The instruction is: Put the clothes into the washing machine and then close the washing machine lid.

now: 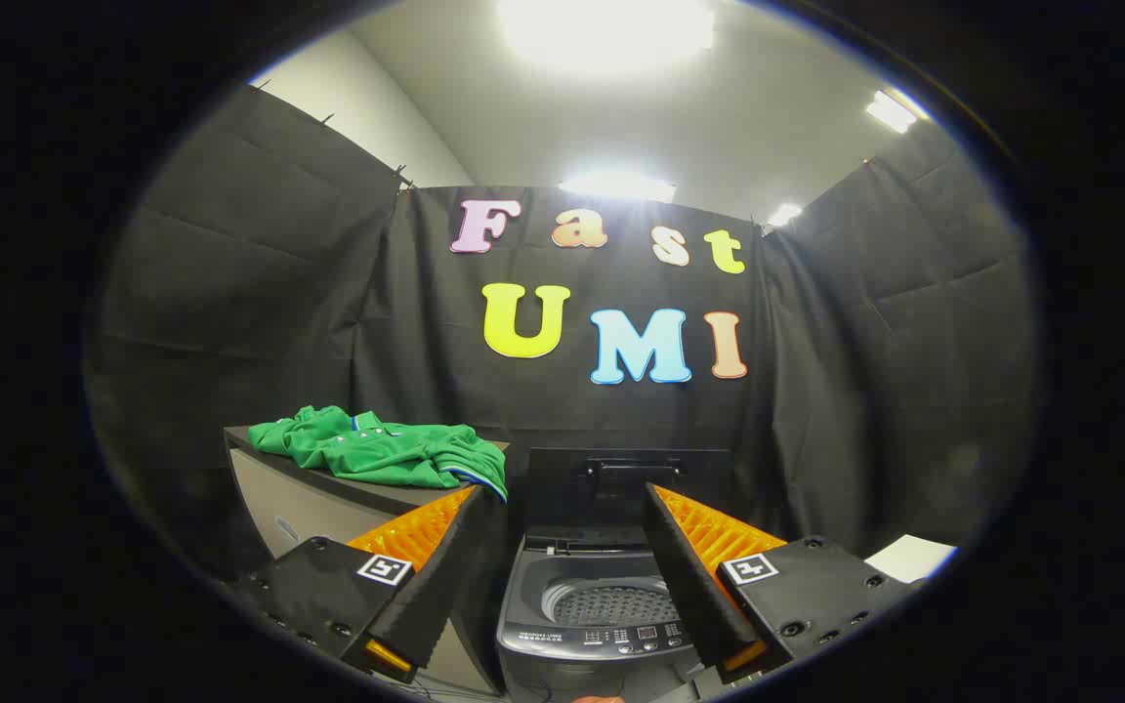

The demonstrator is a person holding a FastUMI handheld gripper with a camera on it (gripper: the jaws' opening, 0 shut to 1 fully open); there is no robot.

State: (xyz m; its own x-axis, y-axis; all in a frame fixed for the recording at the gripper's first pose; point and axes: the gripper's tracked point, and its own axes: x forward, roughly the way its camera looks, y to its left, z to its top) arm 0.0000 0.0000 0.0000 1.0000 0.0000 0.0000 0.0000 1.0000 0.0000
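Note:
A green polo shirt [382,452] lies crumpled on top of a grey cabinet [299,508], to the left of and beyond my left finger. A small grey top-loading washing machine [602,635] stands just ahead, seen between my fingers. Its lid [626,483] is raised upright at the back, and the perforated drum [606,603] shows inside with nothing in it. My gripper [562,493] is open, its fingers spread wide on either side of the machine, with nothing between them.
Black cloth walls close the booth on the left, back and right. A white sheet or board [909,558] lies low at the right, beyond my right finger. Bright ceiling lights shine overhead.

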